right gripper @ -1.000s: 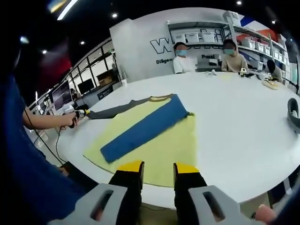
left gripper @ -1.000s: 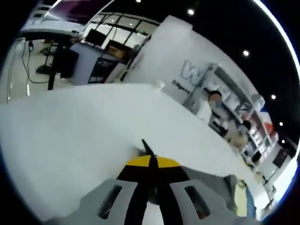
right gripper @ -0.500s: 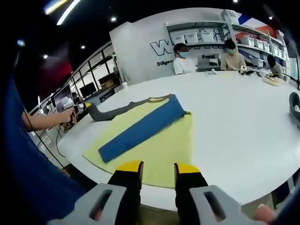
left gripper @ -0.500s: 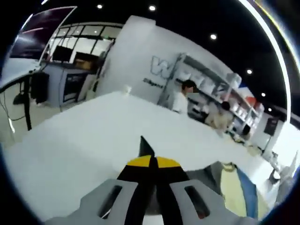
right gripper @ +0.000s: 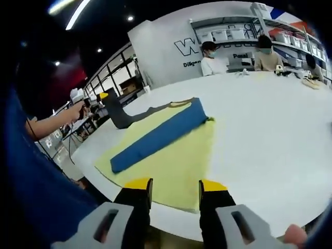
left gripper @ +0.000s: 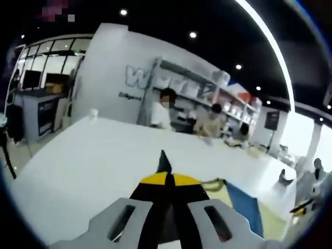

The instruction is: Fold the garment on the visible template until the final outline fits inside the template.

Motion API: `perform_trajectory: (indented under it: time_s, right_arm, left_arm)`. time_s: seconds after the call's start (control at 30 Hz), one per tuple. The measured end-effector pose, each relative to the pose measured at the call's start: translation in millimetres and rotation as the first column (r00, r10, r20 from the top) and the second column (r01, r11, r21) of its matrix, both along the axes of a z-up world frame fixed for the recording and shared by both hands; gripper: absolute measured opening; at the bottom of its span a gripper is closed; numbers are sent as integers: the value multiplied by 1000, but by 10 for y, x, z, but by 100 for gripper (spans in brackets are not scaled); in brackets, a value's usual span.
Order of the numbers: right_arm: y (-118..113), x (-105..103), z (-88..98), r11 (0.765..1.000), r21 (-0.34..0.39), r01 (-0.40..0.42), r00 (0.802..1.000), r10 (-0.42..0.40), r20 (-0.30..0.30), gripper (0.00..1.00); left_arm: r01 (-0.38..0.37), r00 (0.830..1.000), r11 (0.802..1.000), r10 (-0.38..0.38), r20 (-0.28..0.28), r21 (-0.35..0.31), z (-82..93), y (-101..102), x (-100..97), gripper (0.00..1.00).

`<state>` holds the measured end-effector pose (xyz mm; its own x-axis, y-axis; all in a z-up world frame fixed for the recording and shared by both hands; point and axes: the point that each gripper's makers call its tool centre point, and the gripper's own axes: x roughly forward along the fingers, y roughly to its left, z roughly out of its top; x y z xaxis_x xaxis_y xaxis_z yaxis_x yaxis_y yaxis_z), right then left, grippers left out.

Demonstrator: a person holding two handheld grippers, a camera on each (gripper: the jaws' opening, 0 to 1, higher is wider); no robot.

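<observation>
A garment lies on the yellow template (right gripper: 179, 163) on the white table (right gripper: 270, 129), its blue part (right gripper: 155, 137) folded into a long diagonal strip. Its grey sleeve (right gripper: 118, 111) is lifted off the table at the far left end, and my left gripper (right gripper: 105, 96) is shut on it. In the left gripper view the shut jaws (left gripper: 167, 179) show a dark point of the sleeve (left gripper: 164, 161) sticking up between them, with the blue part (left gripper: 244, 202) and the template (left gripper: 272, 220) at the lower right. My right gripper (right gripper: 175, 185) is open over the template's near edge, holding nothing.
Two people (right gripper: 212, 52) sit at the table's far side, with small items (right gripper: 311, 83) in front of shelves (right gripper: 233, 33). A person's hand (right gripper: 72, 111) holds the left gripper, and a blue sleeve (right gripper: 31, 181) covers the left. The table's near edge runs just past my right jaws.
The left gripper has raised the grey sleeve off the table and swung it towards the garment; its view has turned right. The right gripper has stayed open in nearly the same place.
</observation>
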<state>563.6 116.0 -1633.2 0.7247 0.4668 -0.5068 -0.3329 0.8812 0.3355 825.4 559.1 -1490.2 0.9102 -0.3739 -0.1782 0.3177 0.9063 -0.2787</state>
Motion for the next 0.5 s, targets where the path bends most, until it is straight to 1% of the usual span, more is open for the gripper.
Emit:
perform_trajectory:
  time_s: [0.1, 0.2, 0.27, 0.3, 0.33, 0.37, 0.4, 0.43, 0.5]
  right_arm:
    - [-14, -53, -88, 1000, -4, -24, 1000, 24, -14, 32]
    - [-17, -100, -129, 1000, 9, -28, 999, 28, -21, 34]
    - [-26, -117, -139, 999, 24, -23, 1000, 23, -18, 34]
    - [-18, -132, -116, 999, 32, -20, 1000, 20, -16, 34]
    - [-18, -135, -117, 999, 35, -20, 1000, 20, -15, 34]
    - [-25, -142, -133, 999, 42, -18, 1000, 19, -14, 34]
    - [-25, -146, -134, 999, 44, -17, 1000, 18, -13, 34]
    - [-32, -163, -138, 999, 51, -11, 1000, 12, -9, 34]
    - [-65, -178, -148, 998, 59, -3, 1000, 3, -4, 34]
  left_arm:
    - [42, 999, 999, -42, 3, 14, 73, -181, -37, 0]
    - [100, 995, 995, -100, 6, 23, 173, -409, -127, 0]
    - [159, 987, 986, -159, 1, 57, 207, -559, -141, 0]
    - [196, 980, 977, -197, 9, 88, 268, -687, -164, 0]
    - [208, 978, 974, -210, 12, 91, 292, -733, -174, 0]
    - [246, 969, 967, -248, 21, 67, 387, -893, -201, 0]
    - [253, 967, 966, -254, 18, 57, 403, -927, -206, 0]
    - [265, 964, 963, -266, 20, 54, 464, -1051, -203, 0]
    - [296, 954, 952, -299, 29, 78, 515, -1200, -202, 0]
